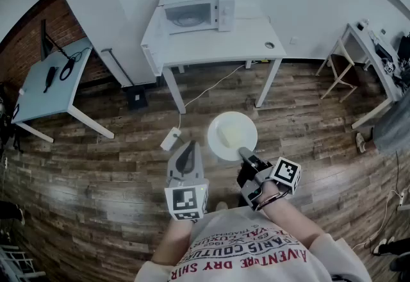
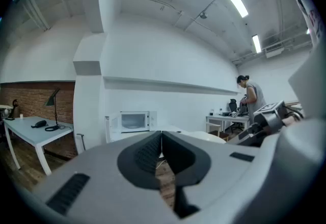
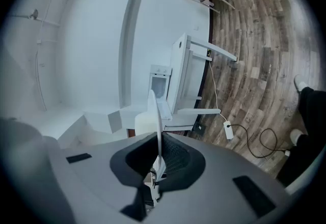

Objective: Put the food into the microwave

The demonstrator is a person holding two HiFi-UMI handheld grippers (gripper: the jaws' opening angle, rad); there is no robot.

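Right tongs (image 1: 243,154) are clamped tight on the near rim of the plate (image 1: 218,122), held out over the wooden floor (image 1: 115,165) in front of the person. In the right gripper view the tongs (image 3: 159,159) pinch that plate (image 3: 155,116) edge-on, a thin white line rising between the pads. The food (image 1: 229,138), a pale lump, sits near the middle of the plate. Left tongs (image 1: 186,146) hang just beside the plate on its left, not touching it. In the left gripper view the tongs (image 2: 162,136) are fully closed, with nothing between the pads. Ahead, well apart from the plate, the microwave (image 1: 195,15) stands at the back of the white surface (image 1: 218,43); the left gripper view has it (image 2: 133,121) straight ahead. A power strip (image 1: 170,139) lies on the floor near the left tongs.
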